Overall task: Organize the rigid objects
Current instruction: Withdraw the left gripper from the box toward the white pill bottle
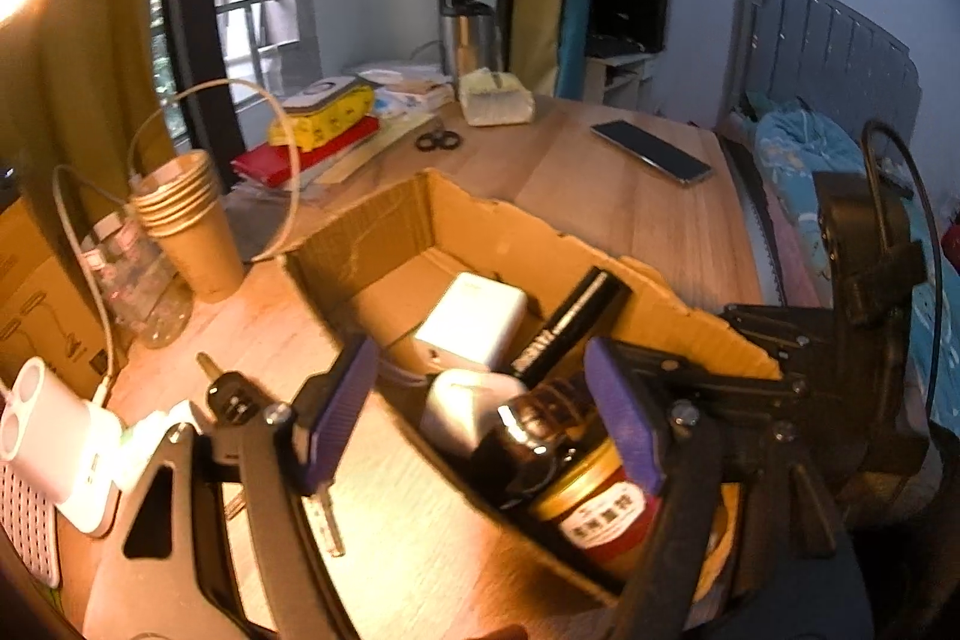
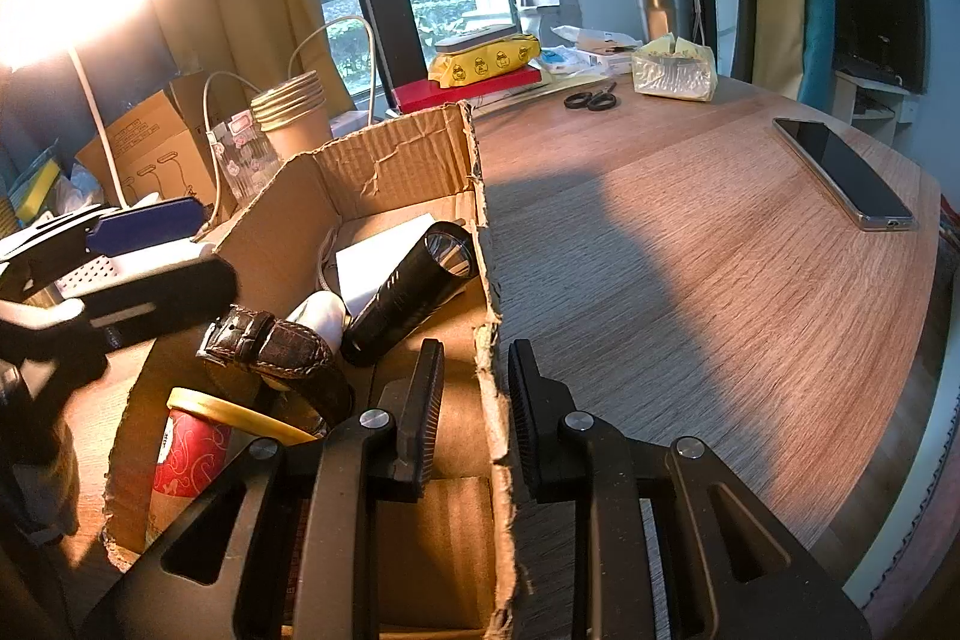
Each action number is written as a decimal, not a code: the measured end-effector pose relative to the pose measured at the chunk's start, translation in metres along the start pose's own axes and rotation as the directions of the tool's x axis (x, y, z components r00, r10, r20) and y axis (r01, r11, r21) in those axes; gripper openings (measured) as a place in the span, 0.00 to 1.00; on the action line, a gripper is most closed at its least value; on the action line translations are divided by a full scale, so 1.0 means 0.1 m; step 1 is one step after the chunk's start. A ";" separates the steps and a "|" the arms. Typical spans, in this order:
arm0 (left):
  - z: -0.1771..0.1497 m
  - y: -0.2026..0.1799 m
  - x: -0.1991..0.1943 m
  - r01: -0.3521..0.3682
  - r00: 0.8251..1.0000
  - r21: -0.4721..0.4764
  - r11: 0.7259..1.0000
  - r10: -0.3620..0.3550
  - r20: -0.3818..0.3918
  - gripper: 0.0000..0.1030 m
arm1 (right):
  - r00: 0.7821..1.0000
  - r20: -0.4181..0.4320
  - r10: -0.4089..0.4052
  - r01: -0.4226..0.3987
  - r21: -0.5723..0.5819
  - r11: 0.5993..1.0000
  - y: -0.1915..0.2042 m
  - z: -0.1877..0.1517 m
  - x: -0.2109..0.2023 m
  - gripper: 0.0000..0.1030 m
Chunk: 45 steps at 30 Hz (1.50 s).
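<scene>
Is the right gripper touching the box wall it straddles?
Apart, as far as it shows. In the right wrist view the right gripper has a finger on each side of the cardboard box wall, with gaps visible both sides.

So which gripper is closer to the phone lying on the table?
Right. The right gripper straddles the box wall on the phone side; the left gripper hangs over the box's far side.

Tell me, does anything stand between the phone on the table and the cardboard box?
Nothing lies on the table between the phone and the cardboard box. Only the box's own right wall must be cleared, and the open right gripper straddles its near end. The scissors lie farther back.
</scene>
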State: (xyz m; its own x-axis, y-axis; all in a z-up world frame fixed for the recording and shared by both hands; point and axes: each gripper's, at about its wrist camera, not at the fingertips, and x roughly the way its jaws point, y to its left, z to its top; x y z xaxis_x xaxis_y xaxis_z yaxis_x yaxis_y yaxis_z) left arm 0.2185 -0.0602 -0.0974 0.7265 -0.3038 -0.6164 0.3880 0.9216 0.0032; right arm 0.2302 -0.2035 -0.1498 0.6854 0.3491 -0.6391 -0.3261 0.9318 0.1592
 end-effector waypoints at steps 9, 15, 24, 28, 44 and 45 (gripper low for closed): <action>-0.04 0.32 -0.24 -0.090 0.994 -0.091 0.992 0.095 0.051 0.72 | 1.000 -0.002 -0.001 0.001 0.001 1.000 -0.01 -0.01 0.00 0.23; -0.17 0.56 -0.37 -0.141 0.987 -0.154 0.978 0.150 0.050 0.72 | 1.000 -0.002 -0.002 0.002 0.002 1.000 -0.01 0.00 0.00 0.23; -0.50 1.08 -0.58 -0.231 0.963 -0.314 0.921 0.263 0.065 0.72 | 1.000 -0.001 -0.009 0.009 0.006 1.000 -0.01 0.02 0.01 0.23; -0.59 1.17 -0.48 -0.264 0.957 -0.331 0.906 0.289 0.029 0.72 | 1.000 -0.001 -0.009 0.009 0.007 1.000 -0.05 0.01 0.02 0.23; -0.60 1.23 -0.02 -0.295 0.955 -0.300 0.907 0.288 -0.069 0.72 | 1.000 0.003 0.000 0.000 0.008 1.000 -0.05 0.00 0.01 0.23; -0.60 1.25 0.00 -0.296 0.955 -0.301 0.907 0.287 -0.076 0.72 | 1.000 0.003 0.001 -0.001 0.008 1.000 -0.04 0.00 0.02 0.23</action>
State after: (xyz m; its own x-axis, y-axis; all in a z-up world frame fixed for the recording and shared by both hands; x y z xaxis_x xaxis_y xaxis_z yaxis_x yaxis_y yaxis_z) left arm 0.2331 0.0695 -0.1440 0.7622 -0.0077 -0.6473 -0.0337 0.9981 -0.0516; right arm 0.2326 -0.2068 -0.1521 0.6872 0.3505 -0.6364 -0.3220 0.9321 0.1656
